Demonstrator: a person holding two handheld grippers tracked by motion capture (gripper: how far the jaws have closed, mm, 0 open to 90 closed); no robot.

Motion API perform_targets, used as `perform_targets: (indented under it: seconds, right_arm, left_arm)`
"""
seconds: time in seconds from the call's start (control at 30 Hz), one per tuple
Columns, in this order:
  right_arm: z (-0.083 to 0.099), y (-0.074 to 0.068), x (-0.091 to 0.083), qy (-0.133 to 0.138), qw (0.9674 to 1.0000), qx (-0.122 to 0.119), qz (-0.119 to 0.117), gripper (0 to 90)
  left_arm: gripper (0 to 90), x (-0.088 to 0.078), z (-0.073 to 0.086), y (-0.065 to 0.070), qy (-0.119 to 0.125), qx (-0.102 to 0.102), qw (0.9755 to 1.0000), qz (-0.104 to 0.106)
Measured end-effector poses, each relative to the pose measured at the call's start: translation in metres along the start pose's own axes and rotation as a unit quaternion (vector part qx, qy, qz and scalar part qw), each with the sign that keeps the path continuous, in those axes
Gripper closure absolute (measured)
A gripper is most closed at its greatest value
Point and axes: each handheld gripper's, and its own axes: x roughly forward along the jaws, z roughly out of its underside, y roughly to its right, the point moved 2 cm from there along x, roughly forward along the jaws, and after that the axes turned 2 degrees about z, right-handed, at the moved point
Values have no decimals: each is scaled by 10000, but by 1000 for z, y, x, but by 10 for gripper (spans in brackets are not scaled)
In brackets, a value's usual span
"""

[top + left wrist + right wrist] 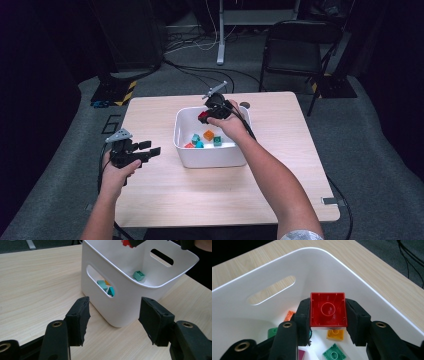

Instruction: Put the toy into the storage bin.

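Red brick (327,310) is clamped between the jaws of the right gripper (209,114), hollow underside facing that gripper's camera. The brick hangs above the open white bin (183,145), near its far rim. The bin stands at the middle of the wooden counter (280,150). Loose bricks lie on its floor: an orange brick (208,135), a green brick (334,352), a yellow brick (335,334) and teal bricks (110,290). The left gripper (145,148) hovers over the counter just left of the bin, pointing at its handle slot (98,280). Its jaws stand wide apart with nothing between them.
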Motion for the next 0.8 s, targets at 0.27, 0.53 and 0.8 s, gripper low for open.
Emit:
perform_targets:
  seconds: [0.27, 0.53, 0.8]
  right_arm:
    - [2, -1, 19, -126, 9998, 92, -77, 583]
    - [7, -4, 19, -127, 9997, 193, -72, 526]
    - [7, -9, -8, 23, 10000, -19, -65, 521]
  left_arm:
    - [413, -1, 0, -2, 22, -15, 10000, -13]
    - [413, 0, 0, -2, -23, -23, 10000, -10]
    - [413, 0, 0, -3, -18, -31, 10000, -34]
